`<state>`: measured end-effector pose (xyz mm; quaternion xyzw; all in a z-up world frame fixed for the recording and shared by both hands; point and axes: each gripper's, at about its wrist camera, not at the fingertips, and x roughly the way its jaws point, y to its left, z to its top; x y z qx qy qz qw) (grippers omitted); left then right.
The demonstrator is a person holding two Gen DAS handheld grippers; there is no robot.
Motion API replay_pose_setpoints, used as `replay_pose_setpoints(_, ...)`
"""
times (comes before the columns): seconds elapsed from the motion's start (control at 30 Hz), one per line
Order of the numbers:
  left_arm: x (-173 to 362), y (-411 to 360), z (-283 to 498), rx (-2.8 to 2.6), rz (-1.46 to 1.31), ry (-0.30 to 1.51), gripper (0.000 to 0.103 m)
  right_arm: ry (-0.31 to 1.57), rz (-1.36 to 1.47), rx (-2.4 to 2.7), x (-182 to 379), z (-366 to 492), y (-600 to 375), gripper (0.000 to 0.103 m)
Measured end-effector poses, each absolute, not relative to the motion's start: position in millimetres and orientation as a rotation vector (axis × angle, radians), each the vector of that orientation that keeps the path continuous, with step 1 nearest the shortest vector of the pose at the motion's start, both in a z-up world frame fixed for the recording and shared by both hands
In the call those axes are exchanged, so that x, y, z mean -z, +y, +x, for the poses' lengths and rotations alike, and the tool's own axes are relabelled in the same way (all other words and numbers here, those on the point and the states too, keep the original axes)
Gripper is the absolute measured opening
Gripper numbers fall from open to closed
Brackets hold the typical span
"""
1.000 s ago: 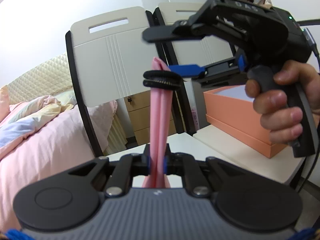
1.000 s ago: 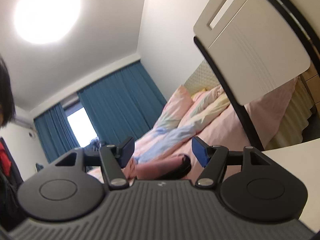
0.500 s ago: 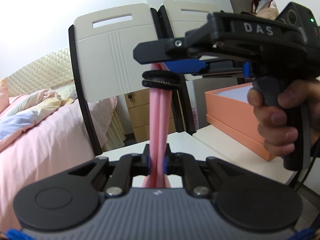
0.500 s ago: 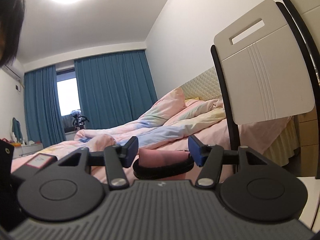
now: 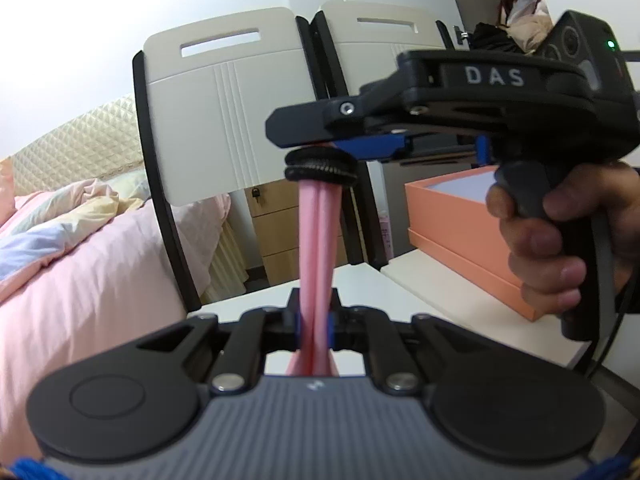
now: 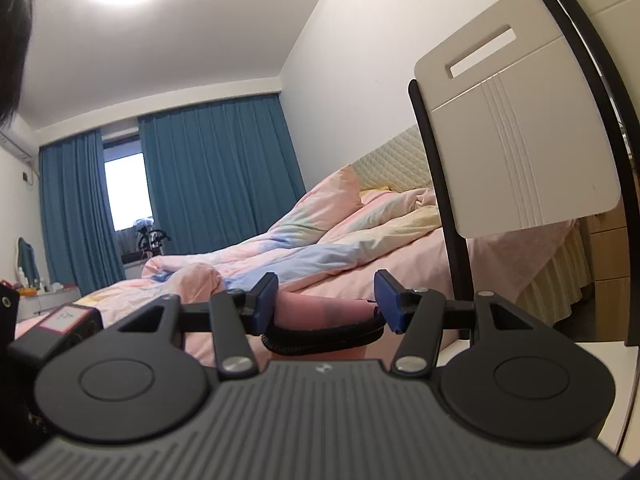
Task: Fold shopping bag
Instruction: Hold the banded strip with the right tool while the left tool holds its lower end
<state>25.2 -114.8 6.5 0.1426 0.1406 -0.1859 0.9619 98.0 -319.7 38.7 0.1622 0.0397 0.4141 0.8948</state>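
Observation:
The pink shopping bag (image 5: 317, 236) is folded into a narrow strip that stands upright. My left gripper (image 5: 314, 322) is shut on its lower part. A black elastic band (image 5: 320, 168) rings its top end. My right gripper (image 5: 320, 148) sits level around that top end, its blue pads either side of the band. In the right wrist view the right gripper (image 6: 326, 306) is open, with the pink bag end (image 6: 320, 308) and the black band (image 6: 324, 338) between its pads; contact cannot be told.
Two white chair backs (image 5: 216, 120) stand behind the bag. An orange box (image 5: 460, 224) lies on the white table (image 5: 360, 284) to the right. A bed with pink bedding (image 6: 320, 248) is to the left. A person's hand (image 5: 560, 240) holds the right gripper.
The right gripper has swung from tilted to level and come down over the bag's top end, which now sits between its pads. The left gripper still holds the bag.

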Motion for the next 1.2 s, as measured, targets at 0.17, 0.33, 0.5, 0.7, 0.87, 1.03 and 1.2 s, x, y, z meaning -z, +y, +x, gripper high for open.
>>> replay_pose_setpoints(0.17, -7.2, -114.3, 26.2, 0.375, 0.282, 0.286, 0.012, 0.078, 0.339, -0.867, -38.1, 96.9, -320.0, 0.059)
replay_pose_setpoints(0.33, -6.3, -115.4, 24.7, 0.376, 0.291, 0.285, 0.012, 0.106, 0.343, -0.845, -36.4, 99.8, -318.3, 0.06)
replay_pose_setpoints(0.5, -7.0, -114.4, 24.6, 0.371, 0.288, 0.277, 0.012, 0.113, 0.361, -0.844, -35.6, 100.3, -321.0, 0.059)
replay_pose_setpoints(0.7, -7.9, -113.8, 24.2, 0.371, 0.287, 0.272, 0.012, 0.114, 0.364, -0.848, -36.3, 98.8, -322.3, 0.062)
replay_pose_setpoints(0.87, -7.7, -114.9, 22.9, 0.366, 0.297, 0.264, 0.01, 0.131, 0.407, -0.863, -35.6, 101.6, -326.4, 0.059)
replay_pose_setpoints(1.03, -6.1, -119.0, 19.1, 0.362, 0.334, 0.25, 0.008, 0.178, 0.481, -0.893, -27.9, 108.7, -328.7, 0.063)
replay_pose_setpoints(1.2, -6.7, -118.7, 19.0, 0.358, 0.335, 0.243, 0.008, 0.208, 0.464, -0.919, -30.9, 109.2, -329.1, 0.062)
